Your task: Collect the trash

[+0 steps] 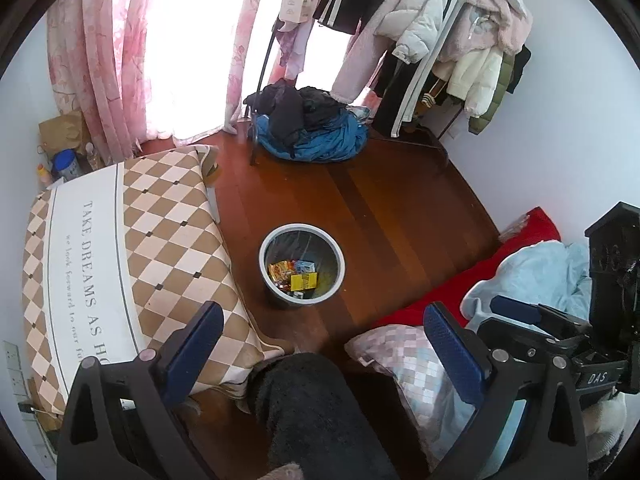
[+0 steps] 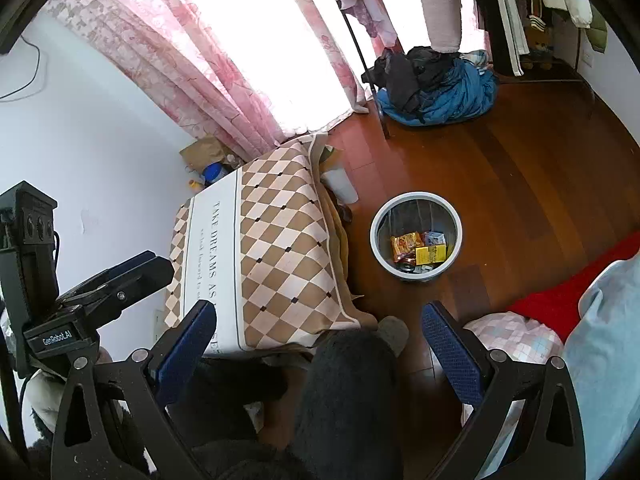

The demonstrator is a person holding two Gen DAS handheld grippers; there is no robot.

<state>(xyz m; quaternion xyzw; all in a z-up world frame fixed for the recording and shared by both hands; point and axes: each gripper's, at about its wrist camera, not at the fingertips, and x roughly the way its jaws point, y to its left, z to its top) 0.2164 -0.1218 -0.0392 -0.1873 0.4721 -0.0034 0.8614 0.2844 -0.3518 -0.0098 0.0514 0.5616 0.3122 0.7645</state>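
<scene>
Grey plastic, white-rimmed, the waste bin (image 1: 302, 266) stands upright on the red-brown wood floor (image 1: 400, 208), dead centre of my left wrist view and at about two o'clock from centre in my right wrist view (image 2: 416, 236). Inside it I see the trash: an orange snack wrapper (image 1: 279, 271), a yellow packet (image 1: 303, 281) touching it, and a small blue-and-white carton (image 1: 306, 266) behind them.

My left gripper (image 1: 322, 354) has its blue-padded fingers spread wide apart, nothing between them. My right gripper (image 2: 320, 346) is likewise spread wide and holds nothing. In the left view I catch the right gripper's body at four o'clock; in the right view the left gripper's body sits at eight o'clock.

At nine o'clock from the bin lies a tan-and-cream diamond-patterned cloth (image 1: 168, 232) printed "TAKE DREAMS AS", draped over something low. At twelve o'clock, well apart, a heap of blue and black clothes (image 1: 310, 124) sits under a loaded coat rack (image 1: 436, 36). Pink curtains (image 1: 104, 48) hang at eleven o'clock. A dark fuzzy trouser leg (image 1: 308, 412) fills six o'clock between my fingers.
</scene>
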